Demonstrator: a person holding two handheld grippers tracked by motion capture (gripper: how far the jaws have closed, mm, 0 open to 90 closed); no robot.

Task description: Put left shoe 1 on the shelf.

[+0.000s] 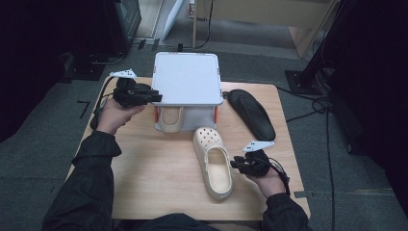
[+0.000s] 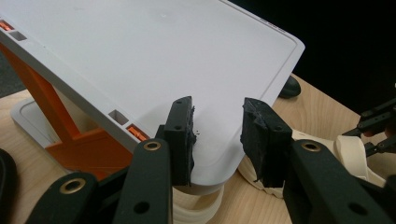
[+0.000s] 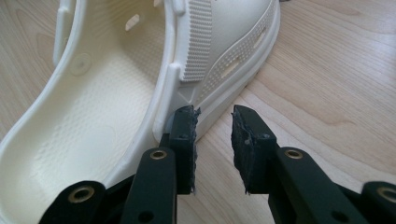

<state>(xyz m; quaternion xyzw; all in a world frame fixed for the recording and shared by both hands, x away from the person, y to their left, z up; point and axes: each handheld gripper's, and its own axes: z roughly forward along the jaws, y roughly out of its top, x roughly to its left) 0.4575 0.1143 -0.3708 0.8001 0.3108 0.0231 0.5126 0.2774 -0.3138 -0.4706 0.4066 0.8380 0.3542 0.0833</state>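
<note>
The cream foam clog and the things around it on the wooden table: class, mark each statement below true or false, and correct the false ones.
1. The cream foam clog lies on the wooden table with its opening facing up. True.
2. The right gripper is clamped on the clog's heel strap. False: its jaws stand open beside the clog's side wall, with nothing between them.
3. A second cream clog sits under the white rack shelf. True.
4. The black insole lies inside the clog. False: it lies on the table, apart from the clog, right of the rack.
5. The left gripper is at the shelf's corner. True.
</note>
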